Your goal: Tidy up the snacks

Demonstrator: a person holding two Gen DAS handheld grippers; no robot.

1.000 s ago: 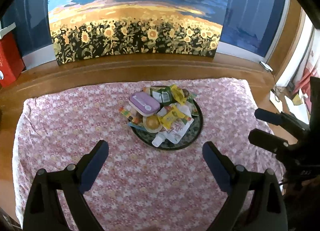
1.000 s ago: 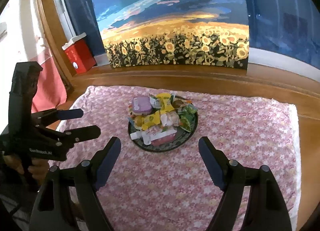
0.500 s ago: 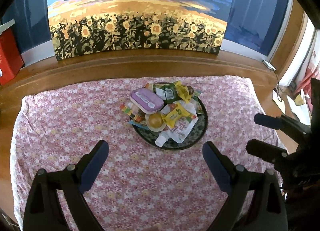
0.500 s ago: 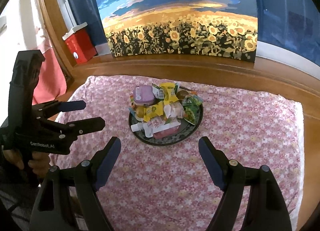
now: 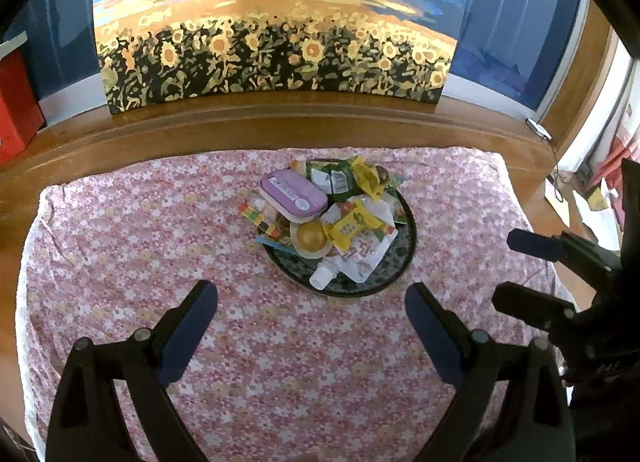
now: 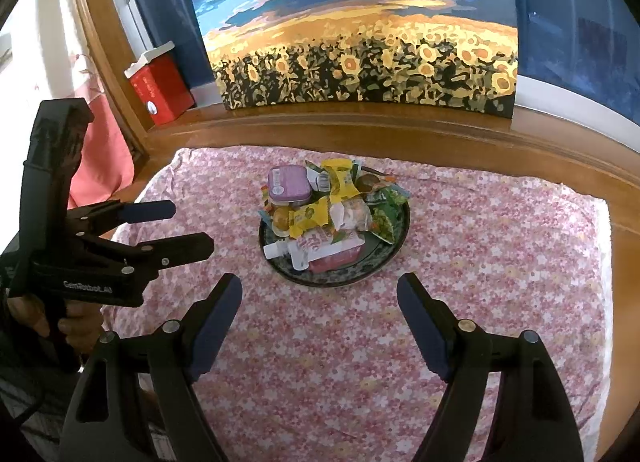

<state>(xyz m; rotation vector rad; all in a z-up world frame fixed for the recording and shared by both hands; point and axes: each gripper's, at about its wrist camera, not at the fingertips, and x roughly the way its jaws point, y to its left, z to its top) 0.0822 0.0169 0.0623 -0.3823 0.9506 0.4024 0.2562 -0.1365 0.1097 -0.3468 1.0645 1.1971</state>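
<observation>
A dark round plate (image 5: 404, 262) (image 6: 394, 250) sits mid-cloth, heaped with snacks: a purple tin (image 5: 293, 193) (image 6: 288, 183), yellow packets (image 5: 354, 223) (image 6: 310, 215), a white spouted pouch (image 5: 362, 258) (image 6: 320, 248), green packets (image 6: 386, 213) and a round golden cup (image 5: 310, 236). My left gripper (image 5: 310, 304) hovers open over the cloth in front of the plate, nothing between its fingers. It also shows at the left of the right wrist view as the left gripper (image 6: 184, 227), held by a hand. My right gripper (image 6: 320, 296) is open too, short of the plate; the left wrist view shows the right gripper (image 5: 512, 270) at its right edge.
The pink floral cloth (image 5: 160, 242) (image 6: 500, 242) covers a table with wooden edges. A sunflower painting (image 5: 272, 41) (image 6: 360, 41) leans on the wooden ledge behind. A red box (image 6: 160, 85) stands on the ledge at left. Papers lie on the floor at right (image 5: 592, 201).
Both views have drifted slightly, so the plate sits a little differently in frame; both grippers stay open and the snacks have not moved.
</observation>
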